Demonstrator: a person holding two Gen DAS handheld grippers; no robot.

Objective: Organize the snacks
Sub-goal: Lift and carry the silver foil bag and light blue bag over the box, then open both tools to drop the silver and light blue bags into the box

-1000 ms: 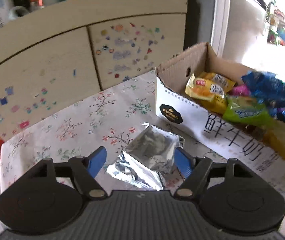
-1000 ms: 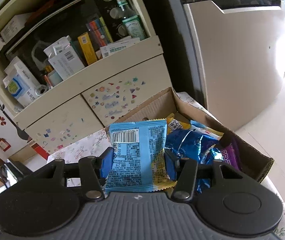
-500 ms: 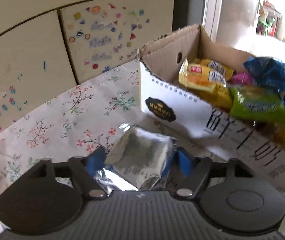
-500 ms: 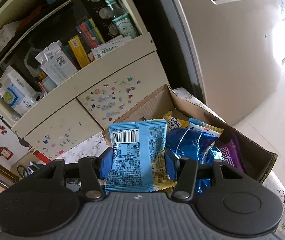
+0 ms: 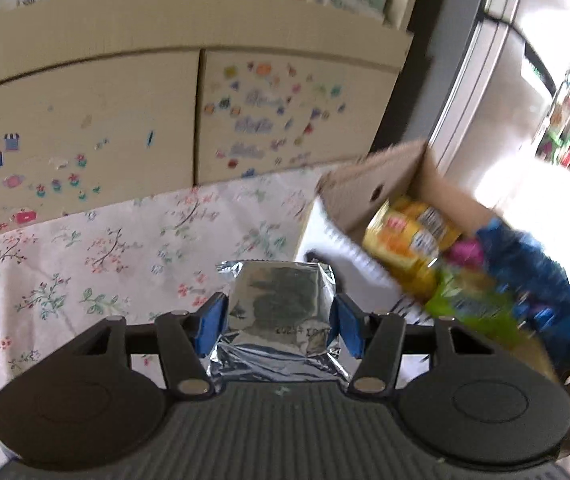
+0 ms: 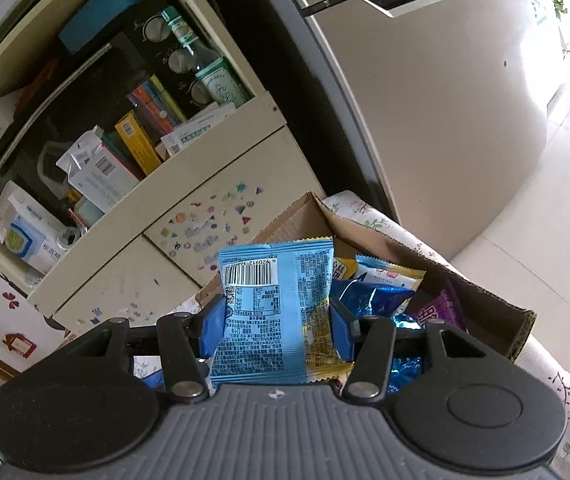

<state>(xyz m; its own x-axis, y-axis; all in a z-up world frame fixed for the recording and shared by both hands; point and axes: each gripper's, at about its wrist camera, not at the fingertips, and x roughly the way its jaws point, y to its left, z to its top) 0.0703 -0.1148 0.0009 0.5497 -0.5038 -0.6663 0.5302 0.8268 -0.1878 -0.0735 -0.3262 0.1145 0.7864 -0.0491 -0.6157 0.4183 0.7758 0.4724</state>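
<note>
A silver foil snack packet [image 5: 281, 304] sits between the blue pads of my left gripper [image 5: 279, 315]. The jaws are closing and the pads press on both its sides, holding it just above the floral tablecloth [image 5: 105, 248]. To its right stands an open cardboard box [image 5: 369, 184] with yellow [image 5: 409, 240], green and blue snack bags inside. My right gripper [image 6: 276, 326] is shut on a light blue snack packet [image 6: 277, 304], barcode side facing the camera. It holds the packet above the near end of the same cardboard box [image 6: 485, 296], over a blue foil bag [image 6: 369, 296] and a purple one [image 6: 441, 312].
A cream cabinet [image 5: 285, 120] with stickers on its doors stands right behind the table. Its open shelf [image 6: 125, 140] is packed with small boxes and a glass bottle. A beige fridge [image 6: 445, 100] stands to the right of the cabinet, with pale floor tiles beside it.
The left jaws closed in around the silver packet and it has come up off the tablecloth. The right gripper keeps the blue packet in the same place, rolled slightly.
</note>
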